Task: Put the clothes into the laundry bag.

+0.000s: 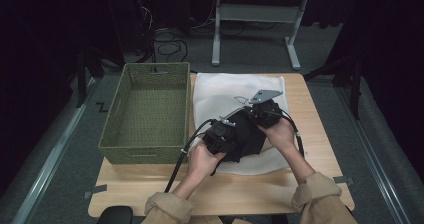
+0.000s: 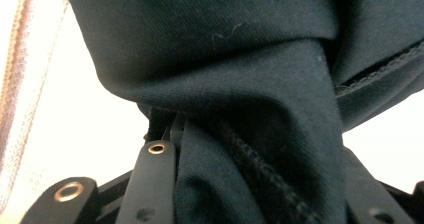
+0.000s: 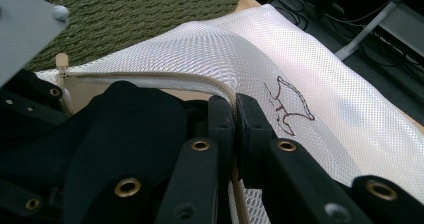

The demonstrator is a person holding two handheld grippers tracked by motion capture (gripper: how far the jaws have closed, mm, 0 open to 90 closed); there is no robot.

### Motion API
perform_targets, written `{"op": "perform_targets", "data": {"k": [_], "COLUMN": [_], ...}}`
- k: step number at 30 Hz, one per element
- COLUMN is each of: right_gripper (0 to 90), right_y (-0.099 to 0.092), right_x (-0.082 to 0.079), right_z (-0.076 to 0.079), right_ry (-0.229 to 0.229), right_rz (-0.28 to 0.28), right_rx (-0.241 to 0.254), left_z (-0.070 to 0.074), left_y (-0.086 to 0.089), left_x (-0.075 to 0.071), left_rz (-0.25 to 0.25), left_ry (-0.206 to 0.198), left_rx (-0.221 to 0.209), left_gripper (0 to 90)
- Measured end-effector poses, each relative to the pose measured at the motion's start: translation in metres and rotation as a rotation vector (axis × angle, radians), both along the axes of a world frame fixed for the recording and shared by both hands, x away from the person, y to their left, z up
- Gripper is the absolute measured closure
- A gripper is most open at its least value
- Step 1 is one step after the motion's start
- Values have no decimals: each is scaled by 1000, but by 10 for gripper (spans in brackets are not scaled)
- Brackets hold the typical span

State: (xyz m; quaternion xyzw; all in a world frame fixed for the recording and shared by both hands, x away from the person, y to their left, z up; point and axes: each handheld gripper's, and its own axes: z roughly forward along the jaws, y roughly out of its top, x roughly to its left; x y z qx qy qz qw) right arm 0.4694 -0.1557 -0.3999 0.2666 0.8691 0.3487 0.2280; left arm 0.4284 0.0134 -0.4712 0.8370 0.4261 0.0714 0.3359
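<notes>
Nearby, green basket beside mesh bag.

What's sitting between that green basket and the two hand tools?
Just the white mesh laundry bag on the table, seen in the high view, between the basket and the left gripper and right gripper.

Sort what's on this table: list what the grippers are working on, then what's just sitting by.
In use:
- black garment, held by left gripper
- white mesh bag, edge pinched by right gripper

Sitting by:
- green basket, nothing in it
- floor cables
</notes>
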Motion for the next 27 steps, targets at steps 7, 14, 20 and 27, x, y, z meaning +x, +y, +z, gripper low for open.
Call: {"op": "perform_targets", "data": {"k": [7,14,20,27], "right_gripper": [871,871,871,871], "right_y": [0,0,-1,-1], "right_x": [-1,-2,-3,-4], "right_z": [1,1,2,3], "right_ry": [-3,-6,-9,-13], "right_rz": [2,8,6,13], "right_rx": [4,4,4,10], "left_z": [-1,-3,-6,-9], "left_y": [-2,-6,-7,-6], "left_x": [5,11,16,20], "left_rz": [16,47,72,100], "left_ry": [-1,-3,-3,-6], "left_rx": [9,6,3,-1], "left_gripper": [613,611,608,603]}}
